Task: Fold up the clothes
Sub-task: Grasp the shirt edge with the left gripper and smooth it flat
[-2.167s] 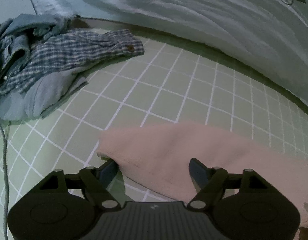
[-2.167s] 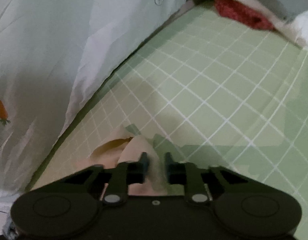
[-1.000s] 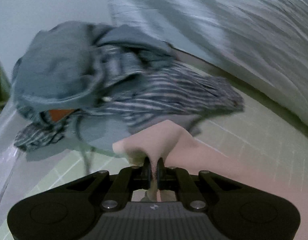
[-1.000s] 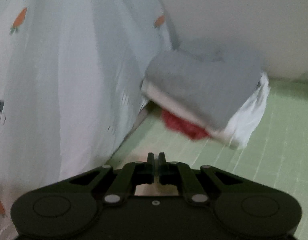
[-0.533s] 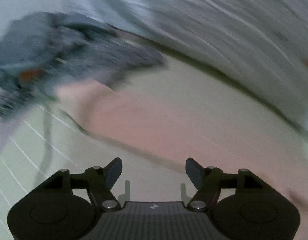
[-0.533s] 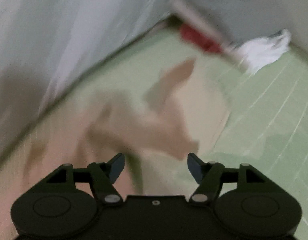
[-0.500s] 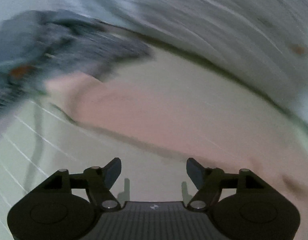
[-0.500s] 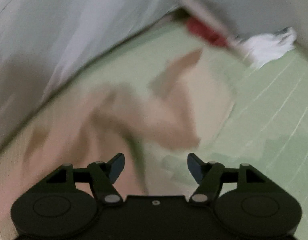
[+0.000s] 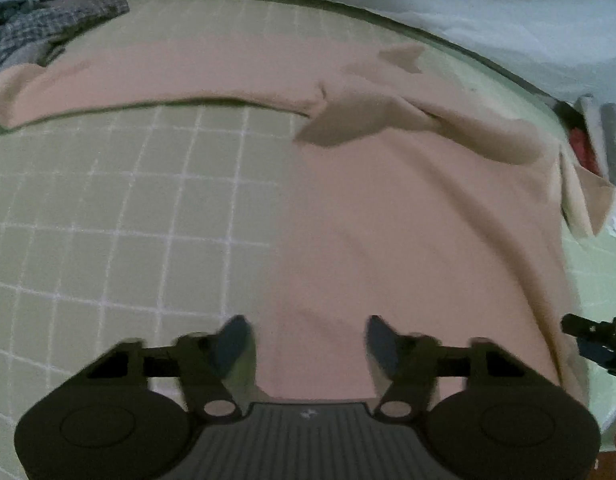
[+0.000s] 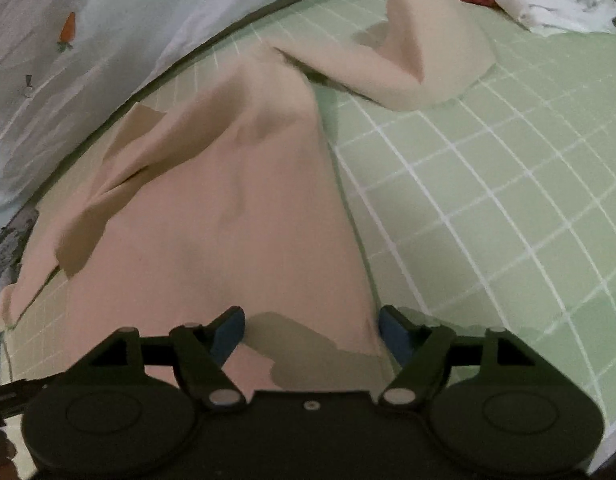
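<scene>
Both grippers hang over the pink long-sleeved shirt (image 9: 408, 216), which lies spread out on the green gridded mat (image 9: 108, 208). Left gripper (image 9: 306, 342) has its jaws apart after closing in a little just now; nothing is pinched between them, and they hover above the lower part of the shirt's body near its left edge. Right gripper (image 10: 312, 330) also stands wide, holding nothing, with the shirt's right hem edge running just inside its right finger (image 10: 394, 330) and bare mat beyond. From the left wrist view, one sleeve stretches away to the left along the mat toward a heap of checked and blue clothes (image 9: 40, 28) in the far corner, and the collar area shows a small turned-over flap. From the right wrist view, the other sleeve is bent and humped up at the far end, close to a stack of red and white folded items (image 10: 528, 0). A pale sheet with small carrot prints (image 10: 68, 32) borders the mat's far side.
</scene>
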